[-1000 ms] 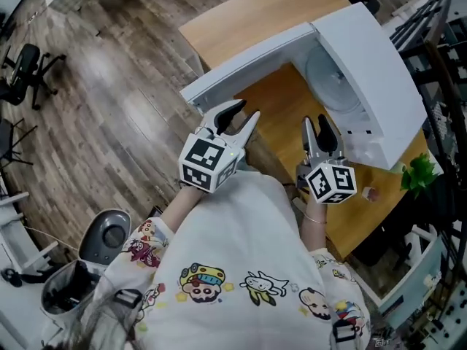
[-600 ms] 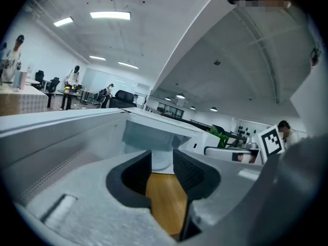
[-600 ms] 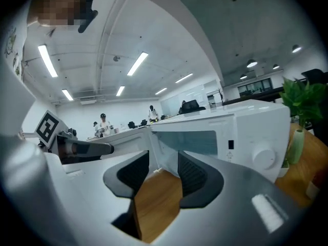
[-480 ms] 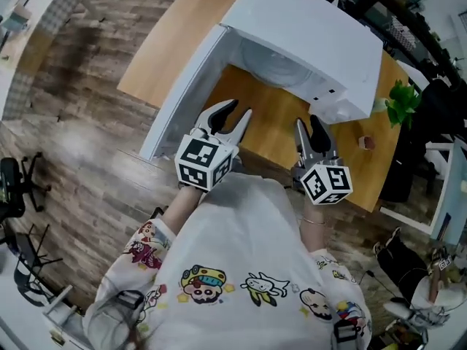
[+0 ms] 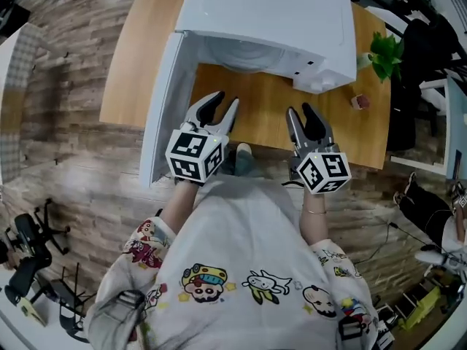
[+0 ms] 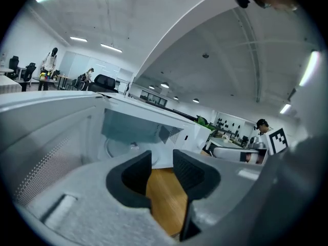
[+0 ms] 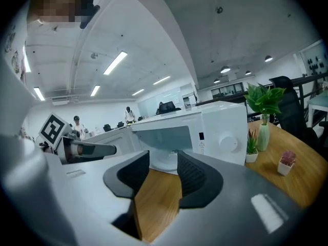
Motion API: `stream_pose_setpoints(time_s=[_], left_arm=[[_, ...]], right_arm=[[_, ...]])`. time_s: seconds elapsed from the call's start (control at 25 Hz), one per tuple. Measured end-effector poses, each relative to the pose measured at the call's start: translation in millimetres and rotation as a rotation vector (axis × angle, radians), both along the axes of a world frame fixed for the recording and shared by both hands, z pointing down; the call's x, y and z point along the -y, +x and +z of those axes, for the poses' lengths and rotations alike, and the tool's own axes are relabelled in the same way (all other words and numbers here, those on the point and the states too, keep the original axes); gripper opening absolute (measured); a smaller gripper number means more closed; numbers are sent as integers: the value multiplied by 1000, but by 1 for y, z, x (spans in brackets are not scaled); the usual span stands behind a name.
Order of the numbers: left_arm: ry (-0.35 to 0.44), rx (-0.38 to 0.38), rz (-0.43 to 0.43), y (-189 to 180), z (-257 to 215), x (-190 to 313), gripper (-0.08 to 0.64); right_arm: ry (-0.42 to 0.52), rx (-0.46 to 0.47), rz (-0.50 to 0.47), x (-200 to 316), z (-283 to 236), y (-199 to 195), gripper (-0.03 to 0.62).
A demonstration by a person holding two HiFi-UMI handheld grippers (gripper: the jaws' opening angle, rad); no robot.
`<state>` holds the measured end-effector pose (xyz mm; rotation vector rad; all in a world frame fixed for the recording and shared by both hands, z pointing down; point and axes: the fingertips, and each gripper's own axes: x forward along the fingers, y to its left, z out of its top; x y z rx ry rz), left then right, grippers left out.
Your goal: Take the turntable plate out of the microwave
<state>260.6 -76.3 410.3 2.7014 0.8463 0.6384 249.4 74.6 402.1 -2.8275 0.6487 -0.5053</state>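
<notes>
1. Head view: the microwave (image 5: 270, 13) sits on the far side of the table (image 5: 248, 104) with its door (image 5: 162, 108) swung open on the left. The left gripper (image 5: 222, 102) hangs just beside that door and the right gripper (image 5: 299, 111) is to its right. Both are near the table's near edge, short of the cavity. My worry is that a wide swing of the left one clips the door on the way in.
2. Left gripper view: the fingers (image 6: 136, 176) are spread with nothing in them, only bare table showing through the gap. The plate (image 6: 118, 150) lies flat on the cavity floor, still in the oven. It looks like smooth glass, so a one-sided pinch on the rim could let it slide or tip, and dragging it could pull it off its hub.
3. Right gripper view: these fingers (image 7: 192, 176) are also spread and empty. The plate is straight ahead through the gap. The control panel side is close on the right, so going in off-centre could bump the frame.
4. Versus the head view a second back: the microwave was skewed off to the upper right, and now it's square ahead. Both pairs of fingers are spread the same and still empty.
</notes>
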Motion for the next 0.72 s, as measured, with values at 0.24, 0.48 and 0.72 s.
stream_pose_setpoints(time_s=[0.24, 0.48, 0.72], left_arm=[[-19, 28, 5, 7, 7, -12, 124], [-72, 59, -21, 14, 15, -22, 124], [-124, 102, -53, 19, 27, -24, 124]], right_arm=[[16, 5, 13, -9, 1, 0, 167], [31, 10, -5, -10, 8, 6, 163], [62, 27, -14, -6, 20, 12, 158]])
